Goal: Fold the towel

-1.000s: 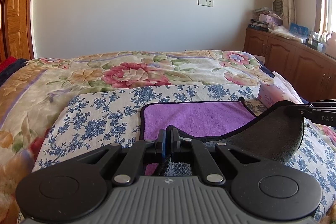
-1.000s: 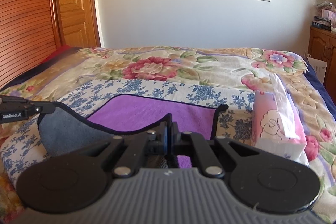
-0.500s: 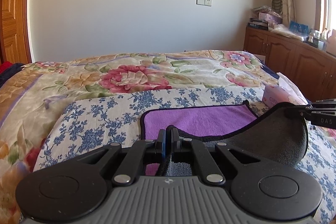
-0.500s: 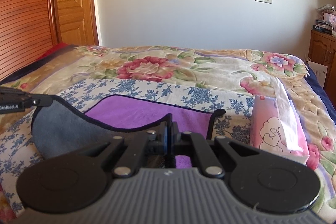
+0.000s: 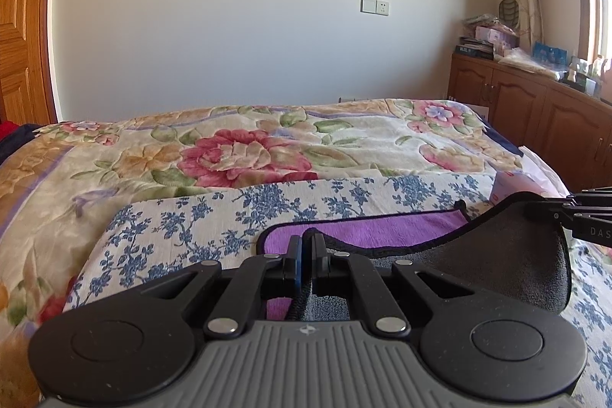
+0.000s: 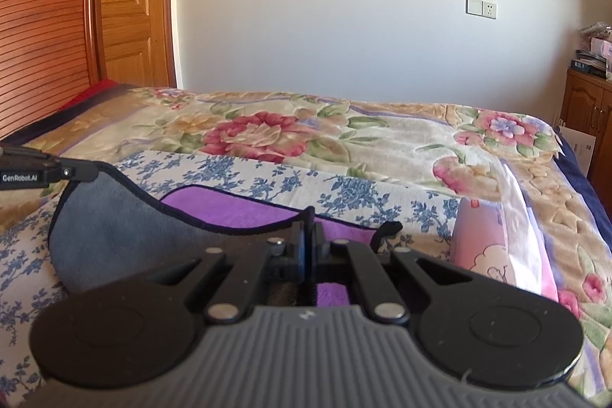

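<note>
The towel is purple on one face and grey on the other, with a black hem. It lies on a blue-flowered cloth on the bed. My left gripper is shut on one near corner of the towel. My right gripper is shut on the other near corner. The near edge is lifted and carried over the rest, so the grey underside sags between the two grippers. The right gripper shows at the right edge of the left wrist view. The left gripper shows at the left edge of the right wrist view.
A pink tissue pack lies on the bed just right of the towel. The flowered bedspread stretches beyond. A wooden cabinet with clutter stands at the right, a wooden door and headboard at the left.
Both grippers have risen and moved forward with the towel's near edge. Less of the purple face shows now, and the grey fold sits further over it.
</note>
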Action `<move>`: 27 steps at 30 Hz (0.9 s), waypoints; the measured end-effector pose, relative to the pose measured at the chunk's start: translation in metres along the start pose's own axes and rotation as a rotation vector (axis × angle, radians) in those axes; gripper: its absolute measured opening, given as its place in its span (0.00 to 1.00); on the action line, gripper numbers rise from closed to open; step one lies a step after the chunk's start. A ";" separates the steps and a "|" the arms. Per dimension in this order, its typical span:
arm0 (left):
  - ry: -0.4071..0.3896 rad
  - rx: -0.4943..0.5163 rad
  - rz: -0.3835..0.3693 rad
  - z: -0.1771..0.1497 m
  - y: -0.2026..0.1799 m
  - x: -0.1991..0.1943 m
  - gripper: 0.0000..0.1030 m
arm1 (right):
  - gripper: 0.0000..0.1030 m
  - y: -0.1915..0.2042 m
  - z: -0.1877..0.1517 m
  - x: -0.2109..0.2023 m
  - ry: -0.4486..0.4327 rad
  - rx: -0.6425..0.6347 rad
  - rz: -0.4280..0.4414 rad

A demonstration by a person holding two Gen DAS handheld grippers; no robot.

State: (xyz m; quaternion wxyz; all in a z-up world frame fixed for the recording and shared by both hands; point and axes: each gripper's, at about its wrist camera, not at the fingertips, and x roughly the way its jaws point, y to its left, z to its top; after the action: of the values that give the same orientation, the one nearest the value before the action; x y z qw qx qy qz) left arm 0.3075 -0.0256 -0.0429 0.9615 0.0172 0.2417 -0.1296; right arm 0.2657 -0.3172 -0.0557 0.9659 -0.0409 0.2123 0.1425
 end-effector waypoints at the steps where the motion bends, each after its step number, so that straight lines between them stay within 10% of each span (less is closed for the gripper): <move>1: -0.001 -0.001 0.000 0.001 0.000 0.002 0.05 | 0.04 -0.001 0.001 0.002 -0.002 -0.001 0.000; 27: -0.013 0.041 0.004 0.017 0.002 0.049 0.05 | 0.04 -0.019 -0.001 0.037 -0.042 -0.017 -0.017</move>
State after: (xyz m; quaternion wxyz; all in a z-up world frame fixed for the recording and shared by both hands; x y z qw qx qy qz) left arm 0.3569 -0.0372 -0.0512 0.9627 0.0363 0.2328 -0.1328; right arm 0.3027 -0.3258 -0.0713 0.9709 -0.0479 0.1906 0.1369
